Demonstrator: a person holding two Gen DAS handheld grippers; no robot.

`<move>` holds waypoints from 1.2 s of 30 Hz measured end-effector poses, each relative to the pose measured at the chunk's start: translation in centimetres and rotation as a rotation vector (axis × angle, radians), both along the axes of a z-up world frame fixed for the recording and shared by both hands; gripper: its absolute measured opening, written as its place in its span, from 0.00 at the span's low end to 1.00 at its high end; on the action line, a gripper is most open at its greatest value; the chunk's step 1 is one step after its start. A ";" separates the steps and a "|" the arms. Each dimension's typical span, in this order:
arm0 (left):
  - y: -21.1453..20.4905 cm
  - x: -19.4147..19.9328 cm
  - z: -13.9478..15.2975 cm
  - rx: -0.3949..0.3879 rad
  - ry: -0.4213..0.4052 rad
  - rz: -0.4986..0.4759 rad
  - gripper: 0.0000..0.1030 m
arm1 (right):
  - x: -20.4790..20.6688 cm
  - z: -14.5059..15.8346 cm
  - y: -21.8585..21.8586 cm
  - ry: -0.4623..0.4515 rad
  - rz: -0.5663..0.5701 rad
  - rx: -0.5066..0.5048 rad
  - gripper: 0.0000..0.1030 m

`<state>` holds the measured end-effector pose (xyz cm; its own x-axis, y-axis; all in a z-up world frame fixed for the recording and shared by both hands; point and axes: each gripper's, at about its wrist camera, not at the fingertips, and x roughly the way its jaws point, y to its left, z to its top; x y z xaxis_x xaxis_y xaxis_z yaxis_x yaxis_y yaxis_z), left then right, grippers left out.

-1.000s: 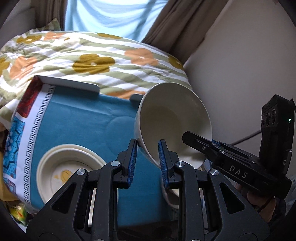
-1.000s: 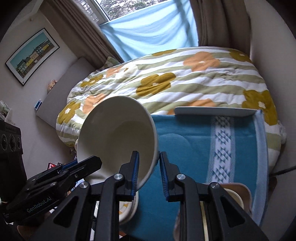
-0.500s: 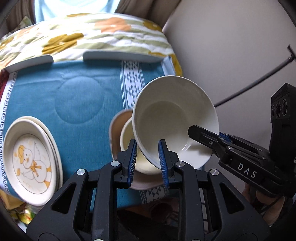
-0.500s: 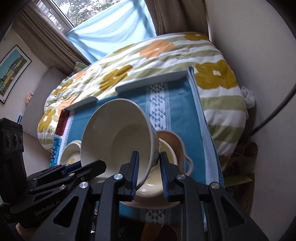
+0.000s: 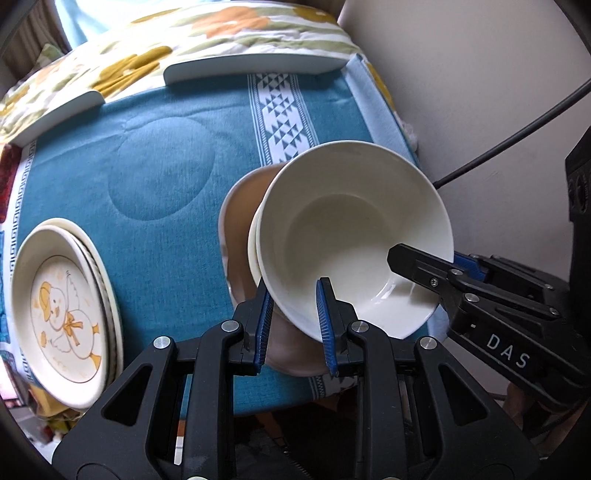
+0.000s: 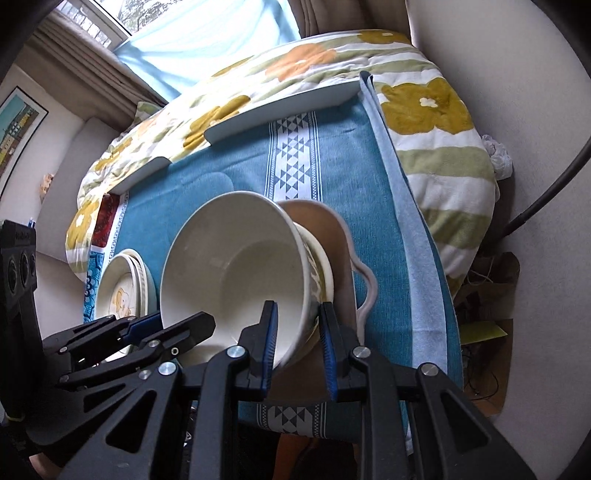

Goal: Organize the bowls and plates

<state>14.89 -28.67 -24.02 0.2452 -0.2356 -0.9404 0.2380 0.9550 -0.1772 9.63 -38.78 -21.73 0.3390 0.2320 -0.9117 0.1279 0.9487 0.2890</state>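
Observation:
A large cream bowl [image 5: 354, 236] [image 6: 236, 273] is held tilted between both grippers. My left gripper [image 5: 293, 291] is shut on its near rim, one pad inside and one outside. My right gripper [image 6: 295, 314] is shut on the opposite rim and shows in the left wrist view as black fingers [image 5: 417, 262]. Right under the bowl, a smaller cream bowl [image 5: 254, 240] [image 6: 321, 254] sits in a beige handled dish [image 5: 236, 221] [image 6: 332, 229]. I cannot tell whether the two bowls touch. A stack of duck-print plates [image 5: 62, 306] [image 6: 122, 284] lies at the left.
Everything rests on a blue patterned cloth [image 5: 147, 147] over a small table. A flowered quilt [image 5: 221, 26] lies beyond the far edge. A pale wall [image 5: 480, 74] with a black cable [image 5: 509, 140] stands close on the right. Clutter sits on the floor [image 6: 487, 295] beside the table.
Both grippers carried the cream bowl to the right and down, from over the plates to just above the small bowl in the beige dish. Both grips stayed the same.

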 end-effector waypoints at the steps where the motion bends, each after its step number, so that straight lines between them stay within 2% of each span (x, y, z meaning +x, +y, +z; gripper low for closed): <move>1: -0.2 0.1 -0.1 0.014 0.000 -0.005 0.20 | 0.0 -0.1 0.2 0.001 0.007 -0.009 0.20; 7: -1.3 0.0 -0.5 0.111 -0.027 -0.041 0.20 | 0.1 -0.2 0.5 0.002 0.030 -0.042 0.20; 15: -2.0 0.1 -0.7 0.197 -0.068 -0.063 0.21 | 0.0 -0.2 0.3 0.000 0.035 -0.040 0.20; 21: -2.2 0.1 -0.8 0.228 -0.088 -0.073 0.21 | 0.0 -0.1 0.3 0.001 0.040 -0.048 0.20; 29: -1.9 -0.3 -0.3 0.223 -0.109 -0.072 0.20 | -0.1 -0.1 0.3 0.000 0.043 -0.046 0.20; 36: -0.3 -1.4 2.5 0.159 -0.167 -0.035 0.20 | -0.9 1.6 -0.4 -0.048 0.036 -0.045 0.20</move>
<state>13.54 -29.02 -21.54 0.3949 -0.0990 -0.9134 0.2853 0.9582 0.0195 8.70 -39.14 -20.15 0.3748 0.2040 -0.9044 0.0800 0.9647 0.2508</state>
